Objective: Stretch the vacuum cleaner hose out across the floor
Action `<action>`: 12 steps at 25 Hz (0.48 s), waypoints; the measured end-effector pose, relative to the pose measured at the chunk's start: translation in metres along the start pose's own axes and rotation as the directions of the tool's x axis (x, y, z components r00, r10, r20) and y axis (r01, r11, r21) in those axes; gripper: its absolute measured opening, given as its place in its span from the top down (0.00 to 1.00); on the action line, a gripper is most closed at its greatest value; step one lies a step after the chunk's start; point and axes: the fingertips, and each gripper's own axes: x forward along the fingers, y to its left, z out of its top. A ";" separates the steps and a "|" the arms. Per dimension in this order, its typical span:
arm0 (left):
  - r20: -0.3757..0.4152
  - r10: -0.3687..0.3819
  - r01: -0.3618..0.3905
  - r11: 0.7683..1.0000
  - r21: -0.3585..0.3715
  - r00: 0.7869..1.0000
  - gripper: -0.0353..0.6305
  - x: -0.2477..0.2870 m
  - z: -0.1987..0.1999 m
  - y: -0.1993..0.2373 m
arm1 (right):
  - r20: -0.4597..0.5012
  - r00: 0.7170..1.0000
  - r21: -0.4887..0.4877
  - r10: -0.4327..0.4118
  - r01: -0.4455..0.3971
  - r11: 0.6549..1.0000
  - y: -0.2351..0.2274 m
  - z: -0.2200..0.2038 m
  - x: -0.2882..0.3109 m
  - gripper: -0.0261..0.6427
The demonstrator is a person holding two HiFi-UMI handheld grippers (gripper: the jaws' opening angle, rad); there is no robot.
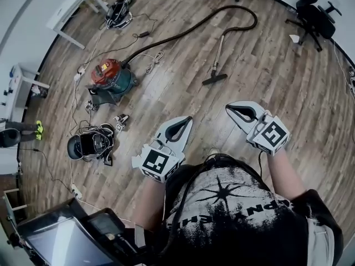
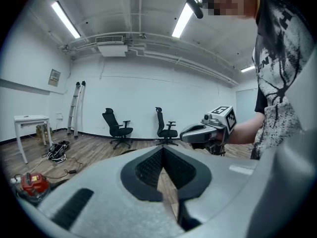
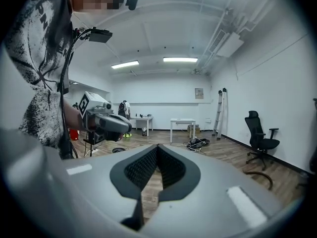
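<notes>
The person is holding the left gripper [image 1: 178, 127] and right gripper [image 1: 244, 114] forward, both jaws clenched on nothing, since the hose [image 1: 183, 29] is lying well ahead, looping from the vacuum cleaner [image 1: 112, 76] back to its wand [image 1: 218, 51]. Cables [image 1: 150, 60] and an office chair [image 1: 315, 16] are crowding the floor [image 1: 266, 76] nearby.

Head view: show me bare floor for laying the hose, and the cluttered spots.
Bare boards lie right of the floor nozzle, up to the office chair, and between that nozzle and the vacuum cleaner. Crowded: cables and black gear around the vacuum cleaner.
</notes>
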 end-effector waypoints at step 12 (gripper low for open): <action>-0.022 -0.004 0.004 1.000 -0.012 1.000 0.94 0.030 -0.003 0.047 | -0.012 1.000 0.166 -0.017 0.018 0.986 -0.054 -0.012 0.030 0.95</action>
